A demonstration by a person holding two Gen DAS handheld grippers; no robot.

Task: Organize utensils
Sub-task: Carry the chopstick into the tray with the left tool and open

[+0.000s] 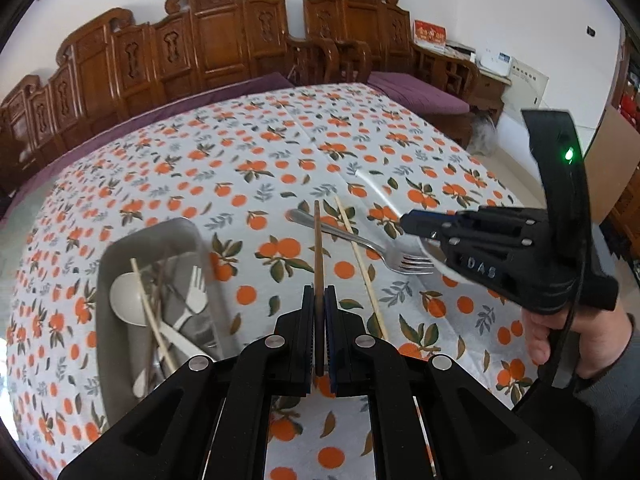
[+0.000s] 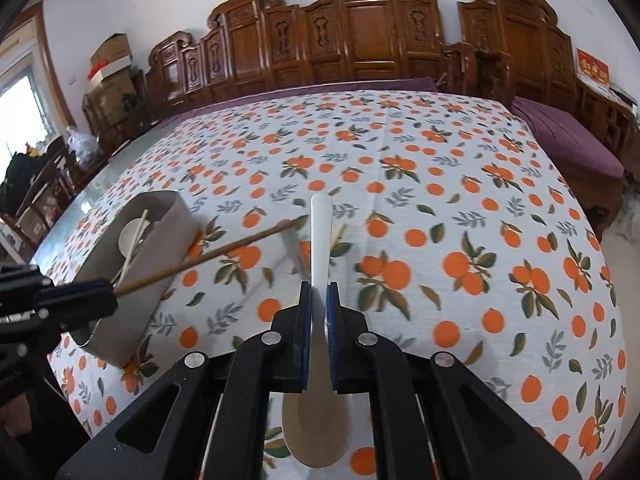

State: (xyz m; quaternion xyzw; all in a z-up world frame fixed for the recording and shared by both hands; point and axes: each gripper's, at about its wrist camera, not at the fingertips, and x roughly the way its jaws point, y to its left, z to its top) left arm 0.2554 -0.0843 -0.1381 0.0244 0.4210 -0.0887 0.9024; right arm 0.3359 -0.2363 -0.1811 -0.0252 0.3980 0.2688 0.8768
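orange-print tablecloth (image 2: 440,208) | carved wooden bench (image 1: 224,40) | purple cushion (image 1: 416,92) | cardboard boxes (image 2: 112,60)

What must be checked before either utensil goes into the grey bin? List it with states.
1. Left gripper shut on dark chopstick: ok.
2. Right gripper shut on white spoon: ok.
3. Grey bin upright, open side reachable: ok.
4. Room left in bin among the utensils there: cannot tell.
5. Metal fork and light chopstick on the tablecloth, not yet sorted: not ok.
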